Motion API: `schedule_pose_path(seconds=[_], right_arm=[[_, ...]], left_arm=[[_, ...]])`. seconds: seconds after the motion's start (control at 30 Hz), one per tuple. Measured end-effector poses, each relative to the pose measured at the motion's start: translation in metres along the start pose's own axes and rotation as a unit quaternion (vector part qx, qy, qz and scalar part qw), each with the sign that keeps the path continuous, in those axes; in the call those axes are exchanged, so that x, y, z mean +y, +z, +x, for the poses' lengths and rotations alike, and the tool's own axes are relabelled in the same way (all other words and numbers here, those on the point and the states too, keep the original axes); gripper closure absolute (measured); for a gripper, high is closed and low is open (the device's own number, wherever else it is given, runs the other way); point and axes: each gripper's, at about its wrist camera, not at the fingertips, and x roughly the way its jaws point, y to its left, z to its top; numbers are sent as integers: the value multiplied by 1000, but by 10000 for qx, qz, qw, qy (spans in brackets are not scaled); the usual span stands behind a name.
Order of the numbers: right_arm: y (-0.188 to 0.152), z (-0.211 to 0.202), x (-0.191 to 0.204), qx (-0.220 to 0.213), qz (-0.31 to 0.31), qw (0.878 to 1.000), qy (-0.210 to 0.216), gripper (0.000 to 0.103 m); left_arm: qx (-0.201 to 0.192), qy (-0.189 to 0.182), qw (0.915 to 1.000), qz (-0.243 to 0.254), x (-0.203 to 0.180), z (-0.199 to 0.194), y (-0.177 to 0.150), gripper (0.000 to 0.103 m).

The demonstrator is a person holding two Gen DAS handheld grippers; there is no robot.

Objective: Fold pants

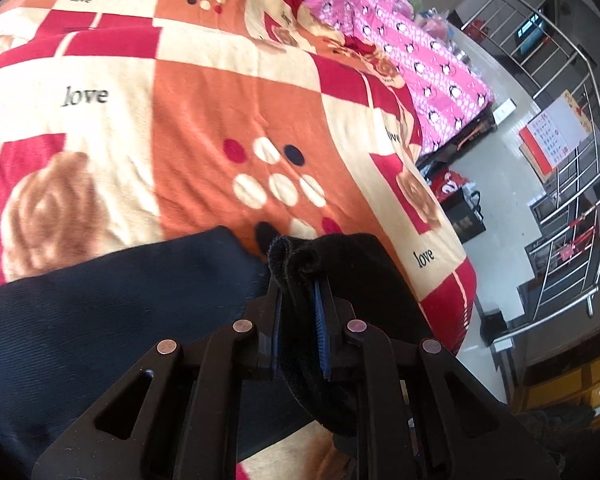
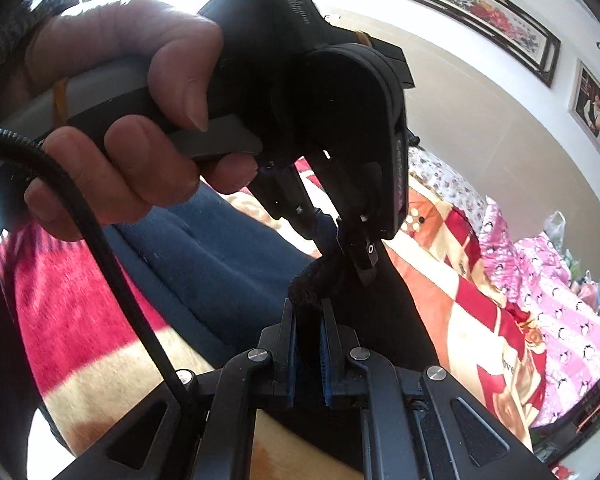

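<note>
Dark navy pants (image 1: 100, 312) lie across the near part of a bed, on a patterned red, orange and cream blanket (image 1: 204, 112). My left gripper (image 1: 299, 280) is shut on a bunched black edge of the pants, which sticks up past the fingertips. In the right wrist view my right gripper (image 2: 308, 312) is shut on another fuzzy dark fold of the pants (image 2: 312, 280). Just ahead of it a person's hand (image 2: 132, 128) holds the left gripper's black body (image 2: 320, 92). The pants (image 2: 228, 256) show blue behind it.
A second bed with a pink penguin-print cover (image 1: 420, 48) stands beyond the blanket. A steel railing (image 1: 572, 184), bags (image 1: 460, 208) and tiled floor lie to the right of the bed. Framed pictures (image 2: 480, 8) hang on the wall.
</note>
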Motion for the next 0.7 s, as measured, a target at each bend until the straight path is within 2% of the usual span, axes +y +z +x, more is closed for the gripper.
schedule_pose_path(seconds=[0.27, 0.37, 0.6, 0.7], right_arm=[[21, -8, -2, -196, 143, 9997, 14, 94], [31, -6, -4, -231, 174, 9996, 68, 94], [38, 2, 14, -289, -96, 9993, 238, 94], [36, 9, 27, -112, -311, 9987, 395, 94]], left_arm=[[-257, -160, 9991, -291, 19, -20, 1, 90], [-309, -99, 9988, -362, 22, -25, 3, 90], [-554, -11, 9975, -437, 30, -50, 6, 90], [-601, 50, 9969, -506, 32, -54, 6, 90]])
